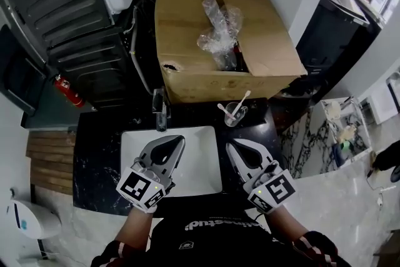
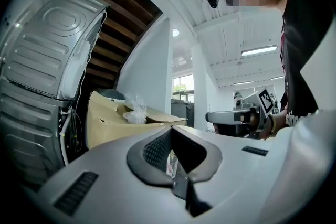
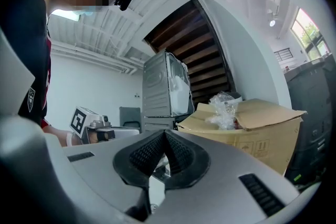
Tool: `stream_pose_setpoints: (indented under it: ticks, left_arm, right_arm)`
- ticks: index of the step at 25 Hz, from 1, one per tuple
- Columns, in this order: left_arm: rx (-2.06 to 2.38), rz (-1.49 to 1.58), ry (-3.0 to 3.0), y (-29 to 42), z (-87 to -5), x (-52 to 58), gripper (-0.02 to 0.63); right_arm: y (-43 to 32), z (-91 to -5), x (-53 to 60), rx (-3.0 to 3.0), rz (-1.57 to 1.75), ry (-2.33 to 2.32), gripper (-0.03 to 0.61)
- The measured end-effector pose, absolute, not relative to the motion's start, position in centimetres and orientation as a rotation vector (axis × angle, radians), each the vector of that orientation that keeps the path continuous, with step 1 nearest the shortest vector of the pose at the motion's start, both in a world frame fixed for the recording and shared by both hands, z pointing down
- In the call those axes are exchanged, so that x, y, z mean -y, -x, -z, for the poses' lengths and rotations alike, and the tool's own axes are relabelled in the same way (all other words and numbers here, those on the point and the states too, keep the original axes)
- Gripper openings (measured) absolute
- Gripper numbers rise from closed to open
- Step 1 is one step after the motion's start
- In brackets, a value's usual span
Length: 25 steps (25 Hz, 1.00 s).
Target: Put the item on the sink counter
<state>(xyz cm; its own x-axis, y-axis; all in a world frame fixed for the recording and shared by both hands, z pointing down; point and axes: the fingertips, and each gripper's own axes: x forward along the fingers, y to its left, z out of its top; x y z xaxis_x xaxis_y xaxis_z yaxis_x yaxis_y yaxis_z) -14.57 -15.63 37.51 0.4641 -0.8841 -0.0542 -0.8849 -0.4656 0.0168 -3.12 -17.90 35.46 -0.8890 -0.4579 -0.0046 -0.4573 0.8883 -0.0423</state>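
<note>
step: start, both over sink (image 1: 200, 178) | left gripper (image 1: 171, 143) closed, empty | right gripper (image 1: 238, 148) closed, empty | next: probably open, reach box (image 1: 187, 47)

No word could be read in full. White lettering ran across the chest of the person's black shirt (image 1: 209, 224) at the near edge. It was upside down in the head view and too broken to spell out, with a small pale emblem beside it. The far cardboard box (image 3: 262, 128) bore small printed handling symbols on its side wall, too faint to read. Black-and-white square code markers stood on the cubes of the left gripper (image 1: 172, 143) and right gripper (image 1: 235, 147); they carried no letters.
</note>
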Motion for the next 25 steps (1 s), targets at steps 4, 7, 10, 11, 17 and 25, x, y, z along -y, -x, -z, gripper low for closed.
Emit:
stream_pose_setpoints:
  ticks: [4,7,10,11,17,25]
  left_arm:
    - [-1.603,-0.089,2.685,14.2,-37.1,15.8,0.014]
    - [-1.593,-0.092,2.686,14.0,-36.8,16.0,0.014]
    - [-1.588,-0.087,2.687,13.8,-36.7,16.2,0.014]
    - [-1.586,-0.088,2.690,13.7,-36.8,16.2,0.014]
    - [-1.610,-0.165,2.735,14.0,-36.9,16.5,0.014]
    - [-1.604,-0.151,2.744,13.6,-37.3,16.7,0.014]
  right_arm:
    - [2.7,-35.4,18.0,-3.033,0.060,0.759,0.037]
    - [2.4,-35.3,18.1,-3.028,0.064,0.770,0.037]
    - [2.4,-35.2,18.2,-3.023,0.044,0.777,0.037]
    - [2.3,-35.2,18.2,-3.022,0.041,0.780,0.037]
    - [2.1,-35.2,18.3,-3.018,0.045,0.801,0.037]
    - [1.8,-35.3,18.5,-3.026,0.042,0.823,0.037]
